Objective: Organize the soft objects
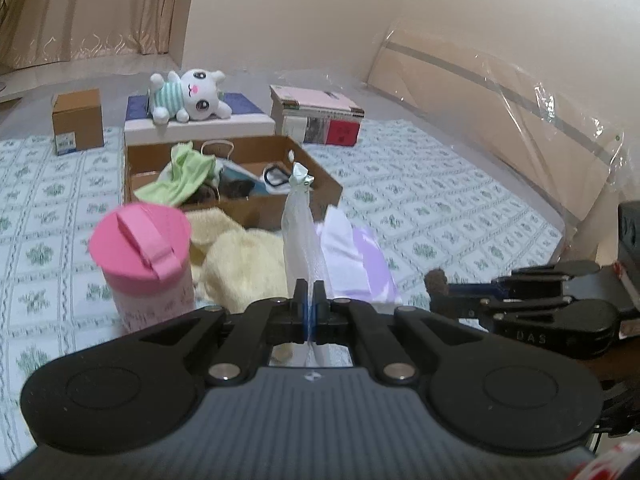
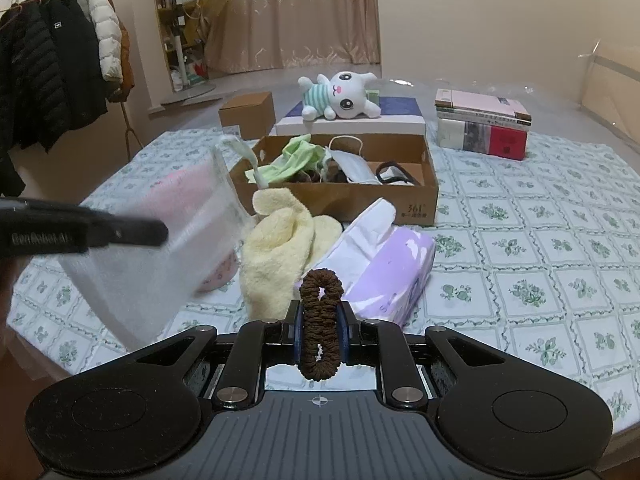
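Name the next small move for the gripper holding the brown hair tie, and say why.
Probably carry the right gripper forward over the open cardboard box and release there. Its jaws are shut on the brown fabric scrunchie, and the box already holds soft items such as a green cloth. The left gripper is occupied, pinching a translucent white mesh pouch.

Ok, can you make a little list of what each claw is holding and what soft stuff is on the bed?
left claw: shut on a white mesh bag
right claw: shut on a brown scrunchie
cardboard box: open, holds a green cloth and a face mask
yellow towel: on the bed in front of the box
tissue pack: purple, right of the towel, touching it
plush bunny: lying on a white and blue box behind
pink cup: upright, lid on
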{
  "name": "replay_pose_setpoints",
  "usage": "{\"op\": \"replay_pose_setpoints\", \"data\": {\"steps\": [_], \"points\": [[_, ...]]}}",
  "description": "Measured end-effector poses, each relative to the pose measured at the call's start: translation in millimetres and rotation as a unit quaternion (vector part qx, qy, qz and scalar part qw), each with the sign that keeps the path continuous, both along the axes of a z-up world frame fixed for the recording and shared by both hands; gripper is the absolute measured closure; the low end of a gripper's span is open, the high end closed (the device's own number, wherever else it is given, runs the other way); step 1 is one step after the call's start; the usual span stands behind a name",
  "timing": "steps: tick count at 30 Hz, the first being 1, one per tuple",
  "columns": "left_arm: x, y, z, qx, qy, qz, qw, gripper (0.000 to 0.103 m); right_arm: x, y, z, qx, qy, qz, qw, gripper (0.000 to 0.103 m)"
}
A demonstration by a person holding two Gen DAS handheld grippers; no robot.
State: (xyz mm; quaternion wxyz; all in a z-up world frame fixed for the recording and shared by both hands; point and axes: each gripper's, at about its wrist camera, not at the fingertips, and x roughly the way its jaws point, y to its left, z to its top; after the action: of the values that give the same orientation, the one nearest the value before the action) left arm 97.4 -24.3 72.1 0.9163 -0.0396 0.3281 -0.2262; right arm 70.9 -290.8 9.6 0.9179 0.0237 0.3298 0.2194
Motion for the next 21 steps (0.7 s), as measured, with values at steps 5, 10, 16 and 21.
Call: {"op": "replay_pose_setpoints", "data": {"steps": [5, 10, 16, 21], "points": [[28.5, 9.4, 18.7, -0.001, -0.01, -0.005, 0.9999, 0.103, 15.6, -7.4, 8.4, 0.006, -0.008, -0.005, 1.0, 0.085], [69.5, 20.7, 43.2, 0.003, -0.022, -0.006, 0.9997, 0.103, 43.5, -9.8, 18.6, 0.01, -0.011, 0.004, 1.0, 0.085], [126.8, 38.9, 64.3, 0.026, -0.031, 0.017, 0.9991, 0.103, 94.6, -11.8, 35.5, 0.035, -0.011, 0.019, 0.999, 0.085], [179.4, 52.9, 69.4, 0.06, -0.029, 0.042, 0.9969, 0.103, 146.1, -3.9, 45.7, 0.028, -0.018, 0.033, 0.999, 0.085]]}}
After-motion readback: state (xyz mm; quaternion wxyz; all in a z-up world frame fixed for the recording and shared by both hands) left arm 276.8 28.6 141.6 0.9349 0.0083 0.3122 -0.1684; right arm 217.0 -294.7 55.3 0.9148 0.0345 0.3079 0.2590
